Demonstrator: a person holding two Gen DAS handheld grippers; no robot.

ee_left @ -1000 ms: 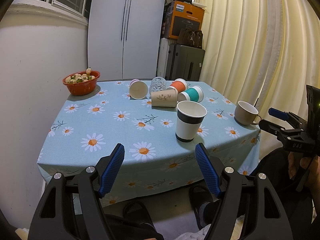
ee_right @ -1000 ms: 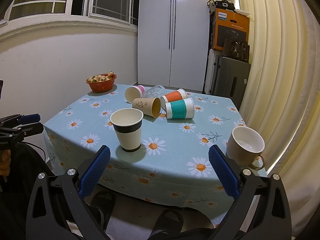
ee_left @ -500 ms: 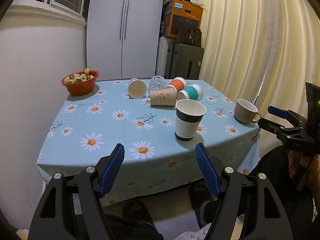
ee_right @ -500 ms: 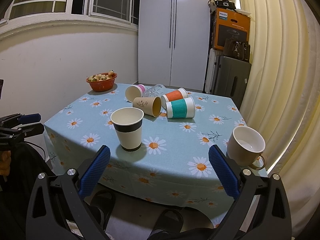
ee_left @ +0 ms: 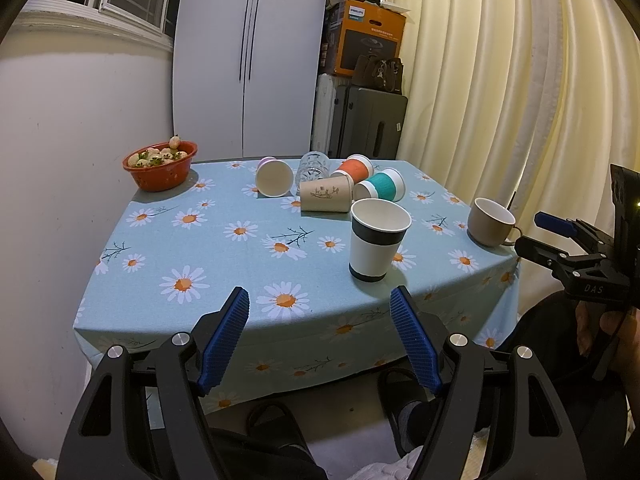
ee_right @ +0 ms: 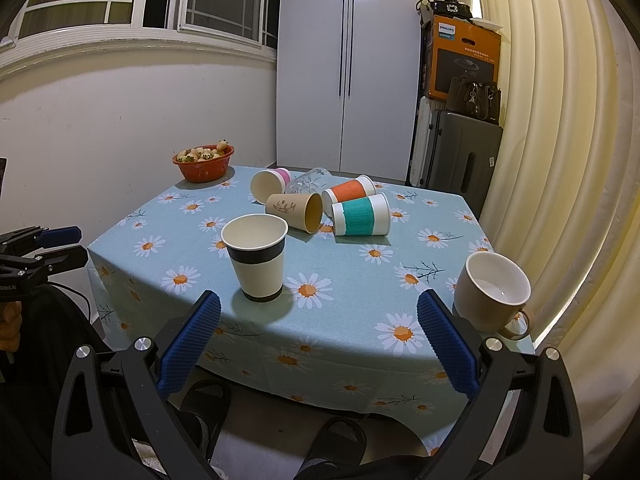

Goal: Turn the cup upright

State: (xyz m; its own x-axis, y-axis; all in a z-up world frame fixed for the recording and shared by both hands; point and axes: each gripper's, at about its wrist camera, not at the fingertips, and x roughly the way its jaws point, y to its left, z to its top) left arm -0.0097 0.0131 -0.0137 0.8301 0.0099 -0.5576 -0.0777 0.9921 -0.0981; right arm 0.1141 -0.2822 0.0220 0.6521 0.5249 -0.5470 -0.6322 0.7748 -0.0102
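Several cups lie on their sides in a cluster at the table's far middle: a pink-banded cup (ee_left: 274, 177), a clear glass (ee_left: 312, 168), a brown paper cup (ee_left: 326, 196), an orange-sleeved cup (ee_left: 354, 168) and a teal-sleeved cup (ee_left: 382, 188), which also shows in the right wrist view (ee_right: 362, 216). A white cup with a black band (ee_left: 378, 240) stands upright nearer the front. My left gripper (ee_left: 320, 320) is open and empty, off the front edge. My right gripper (ee_right: 318, 328) is open and empty, in front of the table.
A beige mug (ee_right: 494, 292) stands upright at the table's front right corner. A red bowl of fruit (ee_left: 160, 166) sits at the far left. The daisy tablecloth (ee_left: 200, 248) hangs over the edges. A curtain is to the right, a wall to the left, and my feet are below.
Both grippers have barely moved; the view has shifted very slightly. Nothing on the table has moved.
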